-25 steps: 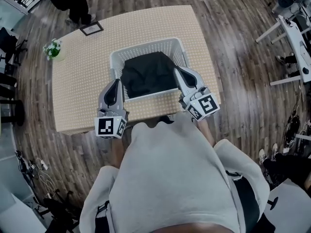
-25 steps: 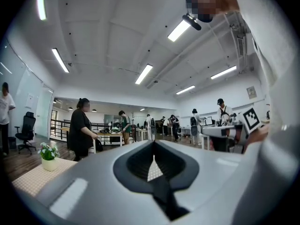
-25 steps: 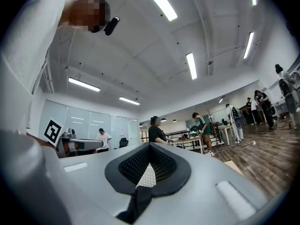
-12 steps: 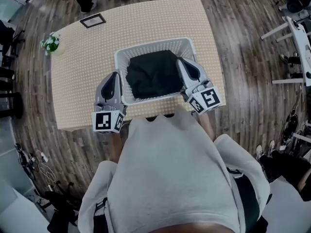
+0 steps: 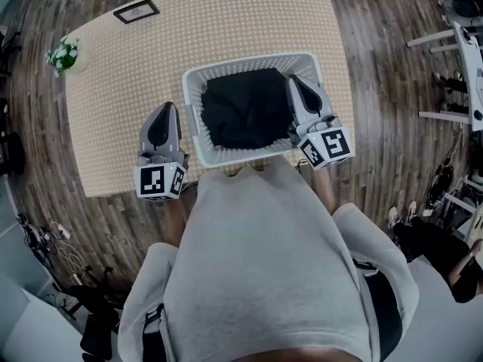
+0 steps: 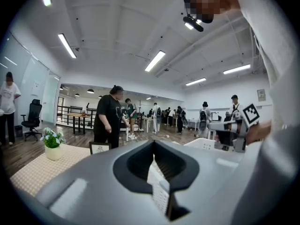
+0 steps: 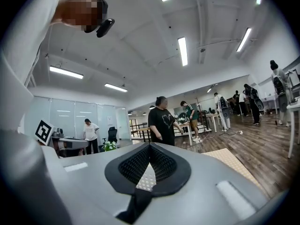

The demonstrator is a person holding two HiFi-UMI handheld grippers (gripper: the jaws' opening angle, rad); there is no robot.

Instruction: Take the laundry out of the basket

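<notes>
A white slatted laundry basket (image 5: 235, 154) stands on the beige table (image 5: 226, 21), filled with dark, crumpled laundry (image 5: 243, 110). My left gripper (image 5: 165, 110) hovers over the table just left of the basket, shut and empty. My right gripper (image 5: 296, 82) sits over the basket's right rim beside the laundry, shut with nothing in it. Both gripper views look level across the room: the left gripper (image 6: 153, 142) points past the basket's rim (image 6: 202, 144), and the right gripper (image 7: 149, 146) faces the far side, with table (image 7: 236, 159) showing to its right.
A small potted plant (image 5: 64, 55) and a framed picture (image 5: 136, 10) stand at the table's far left. White furniture (image 5: 462, 66) stands on the wood floor to the right. Several people (image 7: 163, 121) stand or walk in the room beyond.
Both grippers have moved forward along the basket's sides, the left one drifting away to the left. The person at the table's far edge has left the head view.
</notes>
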